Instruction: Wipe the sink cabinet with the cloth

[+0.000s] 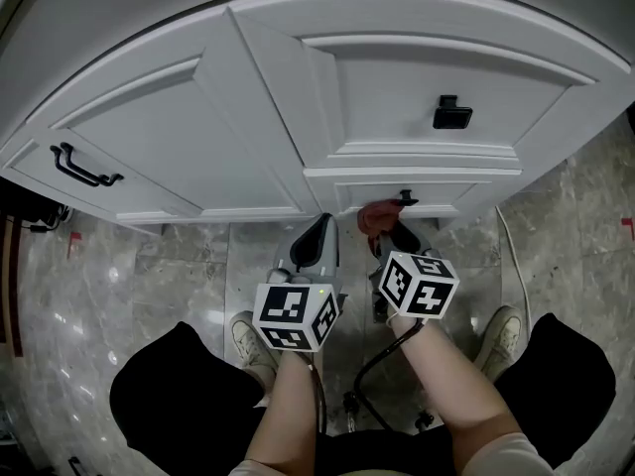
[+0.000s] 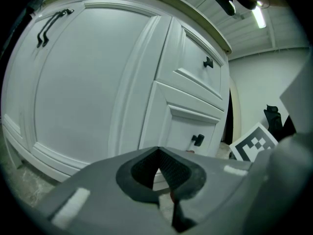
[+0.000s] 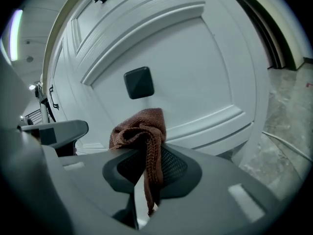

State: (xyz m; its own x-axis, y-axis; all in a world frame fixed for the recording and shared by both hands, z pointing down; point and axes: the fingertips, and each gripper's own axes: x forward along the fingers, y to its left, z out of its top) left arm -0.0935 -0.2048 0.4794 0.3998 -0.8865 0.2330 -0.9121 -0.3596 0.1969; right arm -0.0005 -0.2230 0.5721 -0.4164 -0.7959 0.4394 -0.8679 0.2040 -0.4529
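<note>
Pinching a crumpled brown knit cloth (image 3: pixel 141 126), the right gripper (image 3: pixel 145 153) sits near the square black knob (image 3: pixel 139 82) on the smooth white panelled sink cabinet (image 1: pixel 198 137). The left gripper (image 2: pixel 159 155) has its jaws closed on nothing.

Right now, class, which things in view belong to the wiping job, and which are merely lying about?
Belong: brown cloth, clamped by the right gripper; white sink cabinet.
Lying about: white cable on the marble floor; left gripper, shut, empty.
</note>
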